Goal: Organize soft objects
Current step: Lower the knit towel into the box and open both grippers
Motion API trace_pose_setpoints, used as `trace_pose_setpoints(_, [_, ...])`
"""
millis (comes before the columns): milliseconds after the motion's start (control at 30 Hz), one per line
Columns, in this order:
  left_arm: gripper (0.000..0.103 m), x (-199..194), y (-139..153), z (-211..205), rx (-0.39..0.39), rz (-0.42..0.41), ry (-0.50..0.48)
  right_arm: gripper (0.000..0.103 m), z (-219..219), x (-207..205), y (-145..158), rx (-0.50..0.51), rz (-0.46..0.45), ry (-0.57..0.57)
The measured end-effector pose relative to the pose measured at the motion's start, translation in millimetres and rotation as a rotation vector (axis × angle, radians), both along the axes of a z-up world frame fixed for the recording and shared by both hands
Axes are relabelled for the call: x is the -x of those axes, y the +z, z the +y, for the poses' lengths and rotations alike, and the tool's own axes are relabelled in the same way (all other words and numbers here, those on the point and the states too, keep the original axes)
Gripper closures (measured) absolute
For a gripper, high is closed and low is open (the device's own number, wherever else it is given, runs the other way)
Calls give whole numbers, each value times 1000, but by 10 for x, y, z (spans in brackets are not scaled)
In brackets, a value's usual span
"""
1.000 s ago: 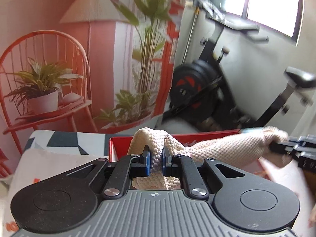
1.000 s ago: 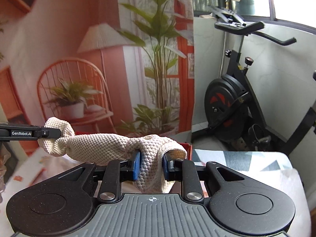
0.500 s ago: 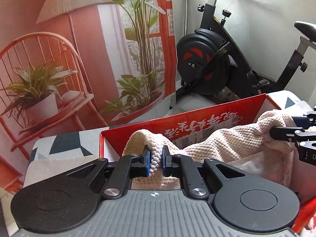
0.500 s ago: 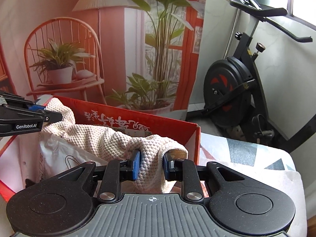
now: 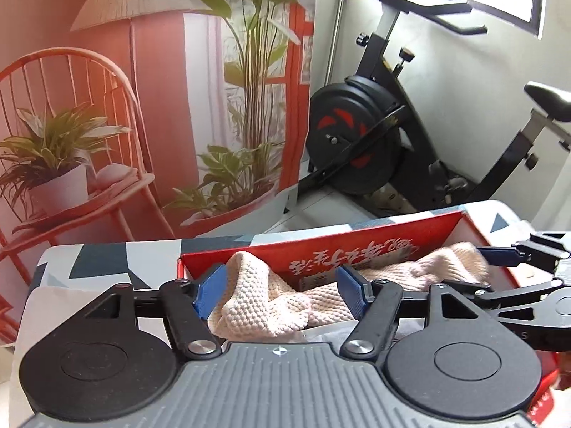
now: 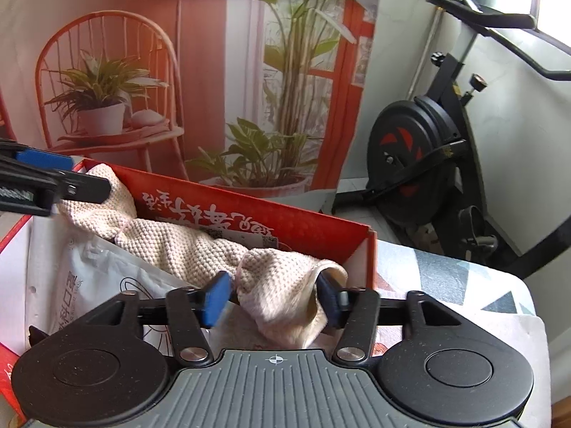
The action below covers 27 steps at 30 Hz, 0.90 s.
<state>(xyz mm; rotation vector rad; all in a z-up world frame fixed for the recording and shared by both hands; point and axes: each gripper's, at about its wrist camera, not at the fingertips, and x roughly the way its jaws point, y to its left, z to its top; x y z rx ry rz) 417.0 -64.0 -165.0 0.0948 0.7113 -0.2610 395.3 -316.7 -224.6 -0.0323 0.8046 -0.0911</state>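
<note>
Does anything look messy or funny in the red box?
A little. The cream knitted cloth lies bunched and twisted along the red box instead of folded flat, on top of a crinkled white plastic bag. One end still drapes between the right gripper as its jaws are opening. Nothing looks spilled or broken.
</note>
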Motion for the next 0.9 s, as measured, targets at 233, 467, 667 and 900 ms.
trace_pose_setpoints(233, [22,448,218,179,54,-21,-50,25,-22,437,291,-87,-91,-27])
trace_pose_setpoints(467, [21,1112,179,409,113,-3,-97,0,92,1294,566,-133,-228,-63])
trace_pose_setpoints(667, [21,1583,-107,564,155,54,-95,0,233,1992,503,-194,-280,-108])
trace_pose_setpoints(900, [24,1908,-469,597,214,114,-72,6,529,2516,35,-196,-190,-110])
